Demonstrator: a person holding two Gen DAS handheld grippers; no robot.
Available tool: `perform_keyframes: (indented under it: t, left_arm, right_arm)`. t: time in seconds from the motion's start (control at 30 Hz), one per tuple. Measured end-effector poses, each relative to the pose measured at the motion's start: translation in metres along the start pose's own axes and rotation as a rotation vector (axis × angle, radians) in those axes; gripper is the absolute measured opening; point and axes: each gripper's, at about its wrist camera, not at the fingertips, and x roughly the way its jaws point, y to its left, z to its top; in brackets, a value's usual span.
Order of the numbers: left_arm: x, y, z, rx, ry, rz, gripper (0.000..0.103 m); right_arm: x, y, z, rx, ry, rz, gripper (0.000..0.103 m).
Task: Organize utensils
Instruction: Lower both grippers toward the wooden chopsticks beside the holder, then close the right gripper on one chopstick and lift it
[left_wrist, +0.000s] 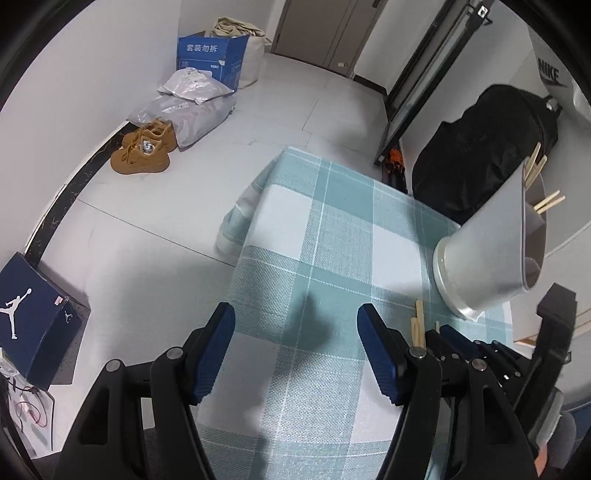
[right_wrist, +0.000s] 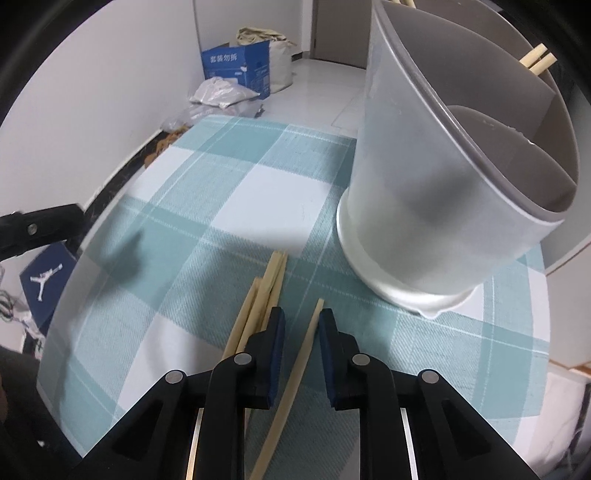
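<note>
The right gripper (right_wrist: 301, 319) has one chopstick (right_wrist: 295, 373) between its nearly closed fingers, with a gap on either side. Three more chopsticks (right_wrist: 264, 291) lie left of it. The holder (right_wrist: 424, 206) stands ahead-right. The left gripper (left_wrist: 295, 325) hovers open, empty, over the tablecloth (left_wrist: 332, 229).

You are working in a lived-in home, probably an entry room. A checked tablecloth (left_wrist: 332, 229) is covering the table near you. On the tiled floor (left_wrist: 288, 99) at the far left, tan shoes (left_wrist: 144, 151), mailing bags (left_wrist: 192, 107) and a blue carton (left_wrist: 210, 59) are lying along the wall, and a shoebox (left_wrist: 33, 317) is sitting near left.
</note>
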Motion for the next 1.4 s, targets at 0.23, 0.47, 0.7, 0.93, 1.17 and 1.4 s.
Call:
perform_keyframes:
  t: [0.23,0.47,0.7,0.93,1.17,1.4]
  left_arm:
    - [-0.003,-0.004,-0.001,0.024,-0.02,0.018,0.064]
    - [-0.001,-0.009,-0.003,0.059,-0.02,0.027,0.064]
    - [0.005,-0.017,-0.008,0.076,0.024,0.013,0.064]
    - [0.014,-0.039,-0.019,0.118,0.092,-0.028,0.064]
    - [0.031,-0.064,-0.037,0.203,0.205,-0.044,0.064]
    - [0.037,-0.075,-0.048,0.301,0.21,0.049,0.064]
  right_arm:
    - [-0.002,0.007,-0.001,-0.022,-0.004,0.004,0.004]
    - [-0.014,-0.001,0.0,0.033,-0.022,0.059,0.003]
    - [-0.061,-0.018,-0.001,0.11,-0.141,0.16,0.003]
    - [-0.091,-0.043,-0.011,0.214,-0.22,0.262,0.003]
    - [-0.114,-0.082,-0.028,0.363,-0.275,0.359,0.003]
    - [-0.126,-0.099,-0.043,0.386,-0.322,0.365,0.003]
